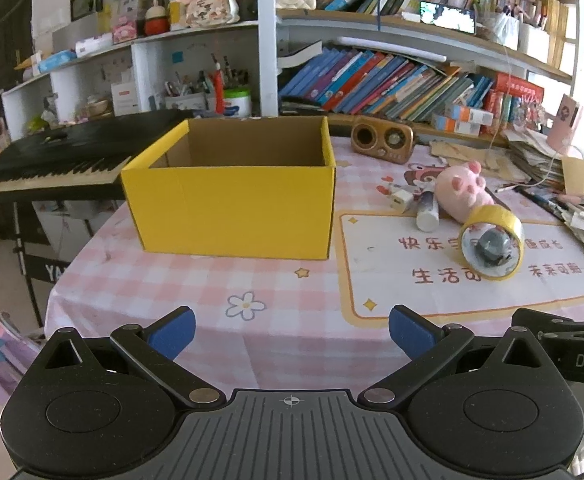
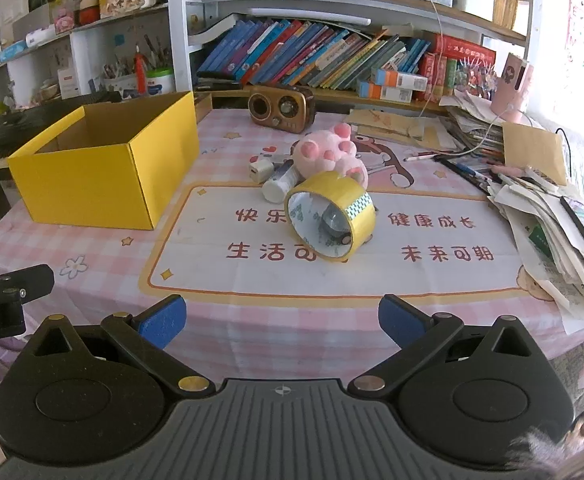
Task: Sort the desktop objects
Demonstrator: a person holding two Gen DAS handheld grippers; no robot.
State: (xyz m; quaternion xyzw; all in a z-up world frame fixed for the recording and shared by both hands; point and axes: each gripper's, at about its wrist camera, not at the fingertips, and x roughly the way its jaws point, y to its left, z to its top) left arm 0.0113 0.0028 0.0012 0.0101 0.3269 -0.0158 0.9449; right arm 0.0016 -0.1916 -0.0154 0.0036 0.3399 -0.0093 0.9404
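Both grippers, left gripper and right gripper, are hovering low at the table's near edge, jaws spread wide, gripping nothing. Sorting is looking unstarted: yellow box is showing no contents from here. Tape roll, pink plush, white charger and tube are lying clustered mid-table, awaiting pickup.

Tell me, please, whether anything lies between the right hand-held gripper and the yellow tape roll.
Nothing visible does. The right hand-held gripper is open, facing the tape roll across bare tablecloth. The pink plush and white tube lie behind the roll.
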